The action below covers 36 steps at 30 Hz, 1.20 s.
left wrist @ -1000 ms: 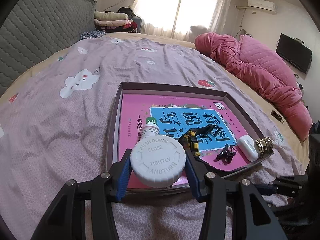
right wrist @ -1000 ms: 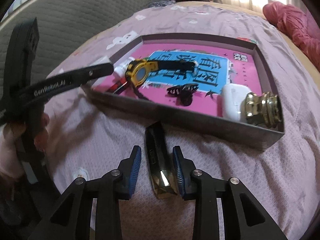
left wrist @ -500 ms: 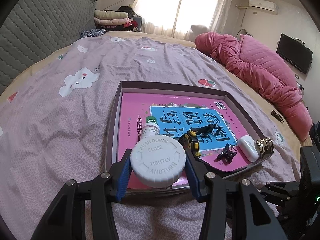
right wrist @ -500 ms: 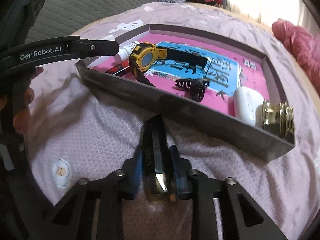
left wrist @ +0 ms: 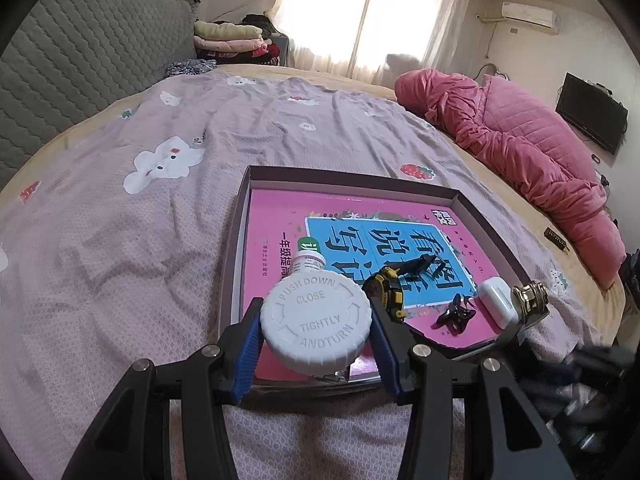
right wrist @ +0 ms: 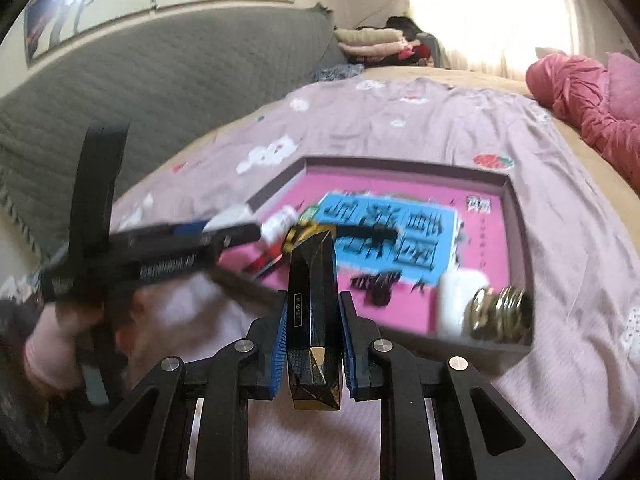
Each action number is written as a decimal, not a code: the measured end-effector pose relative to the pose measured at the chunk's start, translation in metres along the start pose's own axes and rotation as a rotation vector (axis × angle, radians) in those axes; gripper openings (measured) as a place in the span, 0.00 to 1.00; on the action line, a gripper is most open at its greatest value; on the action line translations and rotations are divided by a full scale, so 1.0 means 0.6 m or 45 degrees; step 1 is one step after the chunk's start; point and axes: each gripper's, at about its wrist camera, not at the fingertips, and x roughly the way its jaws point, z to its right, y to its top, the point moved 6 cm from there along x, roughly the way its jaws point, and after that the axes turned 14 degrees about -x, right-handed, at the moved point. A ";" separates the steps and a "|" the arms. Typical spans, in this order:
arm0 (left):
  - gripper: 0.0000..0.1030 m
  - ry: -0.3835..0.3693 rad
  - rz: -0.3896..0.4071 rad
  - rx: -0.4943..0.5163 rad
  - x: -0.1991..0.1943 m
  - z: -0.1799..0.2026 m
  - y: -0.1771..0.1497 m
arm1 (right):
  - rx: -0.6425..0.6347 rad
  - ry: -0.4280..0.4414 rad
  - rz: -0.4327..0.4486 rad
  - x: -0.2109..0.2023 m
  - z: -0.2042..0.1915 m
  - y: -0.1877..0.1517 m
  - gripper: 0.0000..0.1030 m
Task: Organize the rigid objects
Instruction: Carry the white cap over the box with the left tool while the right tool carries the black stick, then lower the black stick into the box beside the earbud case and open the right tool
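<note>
Meanwhile, left tool (left wrist: 316,334) clamps white bottle (left wrist: 315,328), right tool (right wrist: 313,344) black bar (right wrist: 313,312), tray (left wrist: 344,178) ahead.

Both wrist views low, near, facing shared tray (left wrist: 236,248)

A sunlit bedroom, its bed (left wrist: 120,248) spread with a lilac cartoon-print sheet.

A grey quilted headboard (left wrist: 80,76) runs along the 10 o'clock side, with folded clothes (left wrist: 232,40) stacked beyond it near 11 o'clock. White curtains (left wrist: 360,16) glow at 12 o'clock. A rumpled pink quilt (left wrist: 520,136) lies along the bed's 2 o'clock edge, below a wall air conditioner (left wrist: 528,18) and a dark television (left wrist: 592,122). In the right wrist view, a framed blossom picture (right wrist: 80,4) hangs above the headboard.
</note>
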 end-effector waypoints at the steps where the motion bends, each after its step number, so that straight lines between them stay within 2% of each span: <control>1: 0.48 0.002 0.002 0.003 0.000 0.001 0.000 | 0.009 -0.012 0.006 0.002 0.006 0.007 0.23; 6: 0.48 0.013 0.004 -0.002 0.006 -0.001 0.004 | 0.057 -0.078 0.034 0.007 0.042 0.033 0.23; 19: 0.48 0.058 -0.018 0.013 0.030 -0.003 0.006 | 0.135 -0.158 -0.020 0.063 0.103 0.032 0.23; 36: 0.48 0.081 -0.038 0.034 0.043 -0.002 0.000 | 0.143 -0.166 -0.126 0.109 0.108 -0.002 0.23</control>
